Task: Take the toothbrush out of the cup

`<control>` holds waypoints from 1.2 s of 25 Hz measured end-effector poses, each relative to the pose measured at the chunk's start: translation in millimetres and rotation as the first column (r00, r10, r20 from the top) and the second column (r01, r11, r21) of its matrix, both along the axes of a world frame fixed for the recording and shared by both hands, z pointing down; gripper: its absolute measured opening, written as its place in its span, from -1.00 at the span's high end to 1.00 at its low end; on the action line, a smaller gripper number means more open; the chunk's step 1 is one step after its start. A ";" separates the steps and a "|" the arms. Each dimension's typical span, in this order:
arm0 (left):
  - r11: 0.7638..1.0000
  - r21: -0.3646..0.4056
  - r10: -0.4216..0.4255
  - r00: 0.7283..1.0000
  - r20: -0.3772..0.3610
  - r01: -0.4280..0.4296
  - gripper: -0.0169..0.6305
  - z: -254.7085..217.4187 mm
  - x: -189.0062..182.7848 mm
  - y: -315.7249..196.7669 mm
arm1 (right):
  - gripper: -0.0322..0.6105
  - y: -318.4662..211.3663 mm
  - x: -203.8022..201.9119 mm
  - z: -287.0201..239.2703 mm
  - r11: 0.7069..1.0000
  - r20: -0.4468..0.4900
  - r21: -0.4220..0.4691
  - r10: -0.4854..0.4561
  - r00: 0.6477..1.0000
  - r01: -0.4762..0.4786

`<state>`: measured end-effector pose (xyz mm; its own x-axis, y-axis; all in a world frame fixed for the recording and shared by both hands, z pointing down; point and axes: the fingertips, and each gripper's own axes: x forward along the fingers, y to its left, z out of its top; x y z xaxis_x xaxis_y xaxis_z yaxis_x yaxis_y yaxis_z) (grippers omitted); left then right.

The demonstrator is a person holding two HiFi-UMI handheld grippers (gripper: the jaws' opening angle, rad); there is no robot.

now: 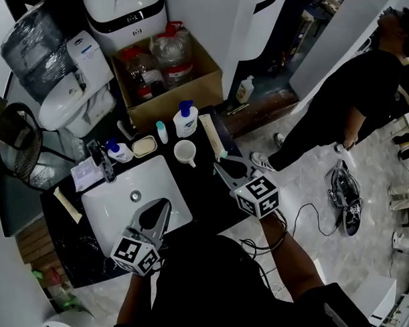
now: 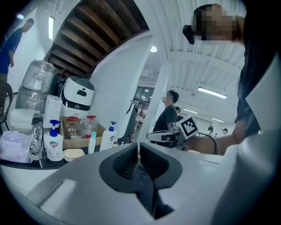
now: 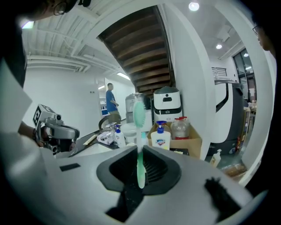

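Hanging over the white sink (image 1: 116, 203) at the lower left of the head view, the left gripper (image 1: 164, 205) is idling. Its jaws are pressing together on nothing, and it is probably parked there to stay clear of the work.

- Faucet (image 1: 101, 159), left of centre: rising at the sink's back edge.
- Soap dish (image 1: 143, 145) and pump bottle (image 1: 186, 118), above the sink: sitting along the back of the black counter (image 1: 193, 186), within reach of the basin.
- Cup (image 1: 185, 152), centre of frame: white and standing upright on the counter just past the sink's far right corner. Nothing is showing above its rim.
- Right gripper (image 3: 140, 148), just right of the cup: its jaws are clamping the toothbrush (image 3: 139, 132) low on the handle.
- Toothbrush, centre of the right gripper view: pale green, pointing outward along the jaws with its head clear of them. It is being carried beside the cup rather than inside it. The low grip is leaving most of the brush exposed, so it could pivot if knocked.
- The removal is reading as done, with only setting the brush down possibly remaining.
- Bystander (image 1: 347, 97), upper right: standing on the pale floor, well apart from the counter.
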<state>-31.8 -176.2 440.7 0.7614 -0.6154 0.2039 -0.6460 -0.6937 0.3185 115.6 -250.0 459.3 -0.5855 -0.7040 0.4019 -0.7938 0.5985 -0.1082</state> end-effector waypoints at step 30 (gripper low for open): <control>1.000 -0.005 0.025 1.000 0.001 -0.025 0.87 5.6 8.0 -2.9 | 0.76 61.4 7.9 21.0 0.997 0.040 -0.075 0.019 0.999 -0.016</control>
